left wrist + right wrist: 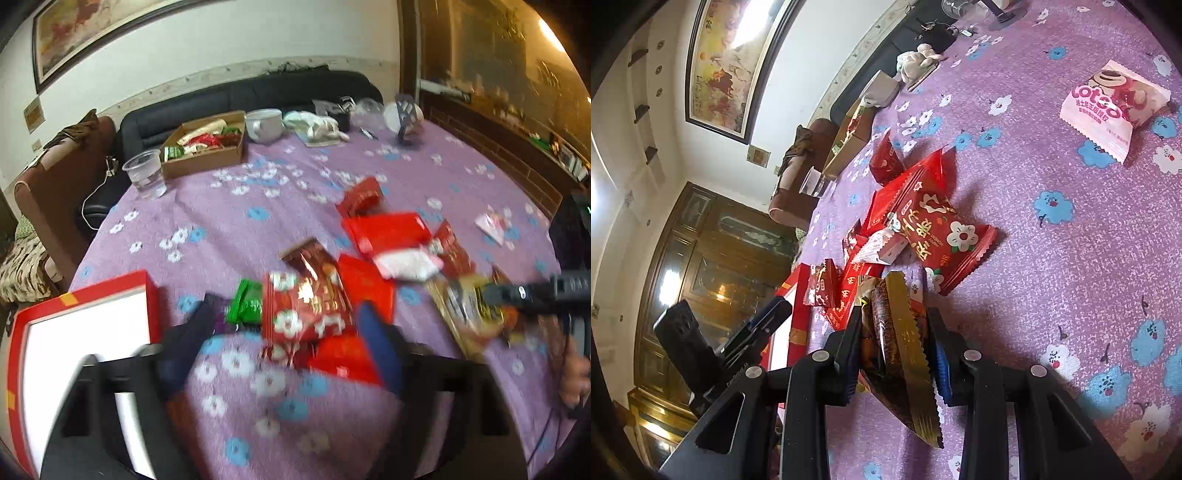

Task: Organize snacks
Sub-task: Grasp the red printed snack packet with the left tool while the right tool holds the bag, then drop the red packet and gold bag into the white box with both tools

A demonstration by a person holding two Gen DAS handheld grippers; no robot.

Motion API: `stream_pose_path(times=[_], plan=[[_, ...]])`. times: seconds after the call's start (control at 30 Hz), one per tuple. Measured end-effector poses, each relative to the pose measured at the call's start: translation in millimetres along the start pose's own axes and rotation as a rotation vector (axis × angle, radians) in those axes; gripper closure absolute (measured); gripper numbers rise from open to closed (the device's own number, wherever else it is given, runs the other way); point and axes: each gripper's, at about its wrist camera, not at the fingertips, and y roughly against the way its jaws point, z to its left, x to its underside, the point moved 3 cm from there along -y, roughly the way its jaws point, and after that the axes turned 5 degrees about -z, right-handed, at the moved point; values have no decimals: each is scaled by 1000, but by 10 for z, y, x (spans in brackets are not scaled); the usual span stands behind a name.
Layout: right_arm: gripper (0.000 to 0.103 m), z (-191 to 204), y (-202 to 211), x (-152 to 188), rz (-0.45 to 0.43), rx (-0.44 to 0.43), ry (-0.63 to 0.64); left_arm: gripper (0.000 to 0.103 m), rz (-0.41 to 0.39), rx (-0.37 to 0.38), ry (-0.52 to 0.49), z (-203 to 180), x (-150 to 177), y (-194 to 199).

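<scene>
A heap of red snack packets [373, 254] lies on the purple flowered tablecloth [258, 221]. My left gripper [280, 332] is open, its blurred fingers either side of a red flowered packet [303, 306], with a green packet [245, 304] at its left. My right gripper [892, 328] is shut on a brown and gold packet [897, 354]; it shows in the left wrist view [517, 293] at the right, holding that packet [465, 306]. A large red flowered packet [938, 229] lies ahead of it. A pink packet [1112, 107] lies apart.
A red box with a white inside [85, 354] sits at the near left. A brown cardboard box [207, 142] with several snacks stands far left, by a clear plastic cup [146, 173] and a white mug [264, 123]. A dark sofa [240, 96] is behind the table.
</scene>
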Motion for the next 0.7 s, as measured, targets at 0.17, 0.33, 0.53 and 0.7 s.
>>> stream_pose_path(times=[0.17, 0.33, 0.53, 0.7], plan=[[68, -9, 9, 6, 10, 1, -2, 19, 82, 18, -7, -137, 14, -295], [68, 0, 4, 27, 20, 6, 2, 40, 82, -27, -20, -164, 51, -433], [68, 15, -20, 41, 26, 10, 10, 73, 36, 16, -19, -157, 33, -330], [68, 58, -34, 41, 21, 1, 26, 80, 29, 55, -11, -139, 107, -244]])
